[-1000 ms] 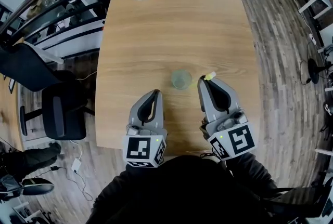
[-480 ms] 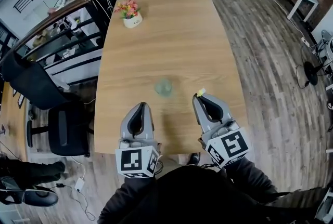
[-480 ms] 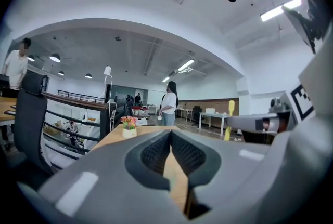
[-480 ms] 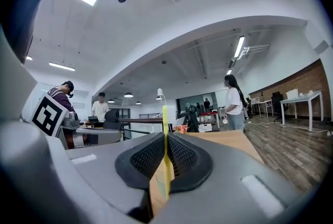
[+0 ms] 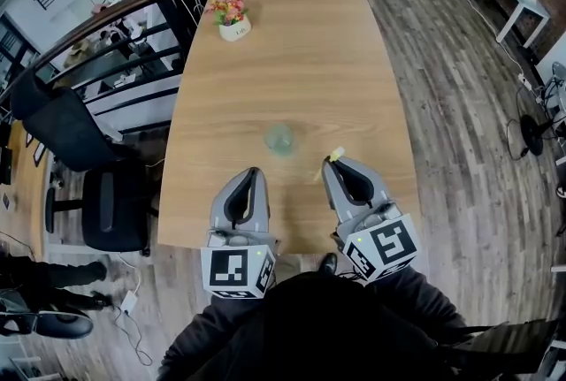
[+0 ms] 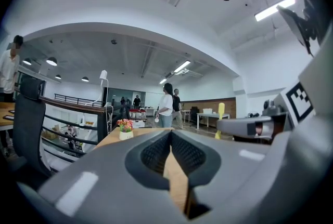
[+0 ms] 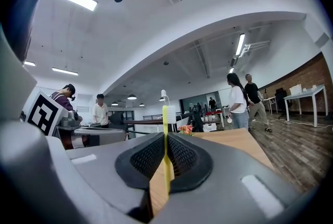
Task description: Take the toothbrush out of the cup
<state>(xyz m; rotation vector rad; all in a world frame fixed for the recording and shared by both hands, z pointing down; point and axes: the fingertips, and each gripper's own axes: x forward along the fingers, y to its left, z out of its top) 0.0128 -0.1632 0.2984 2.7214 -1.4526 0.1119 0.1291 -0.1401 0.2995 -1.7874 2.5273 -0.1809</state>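
Both grippers sit clear of the cup (image 5: 279,139): the right gripper's (image 7: 165,139) fingers pinch the toothbrush (image 7: 165,123), already out; the left gripper's (image 6: 170,134) fingers are closed, empty. Next, probably laying it on the surface (image 5: 292,61).

Cup (image 5: 279,139): clear glass w/ greenish tint, round, upright on wood table (image 5: 301,61), approx. mid-width, in the near half. Contents can't be made out.

Toothbrush (image 7: 166,129): yellow handle, white bristle head at top. Out of cup and not touching it. Held upright, handle clamped betw. pads of right gripper (image 7: 165,151), head standing above the jaws. Head view shows only its yellow-white tip, near cup on cup's right.
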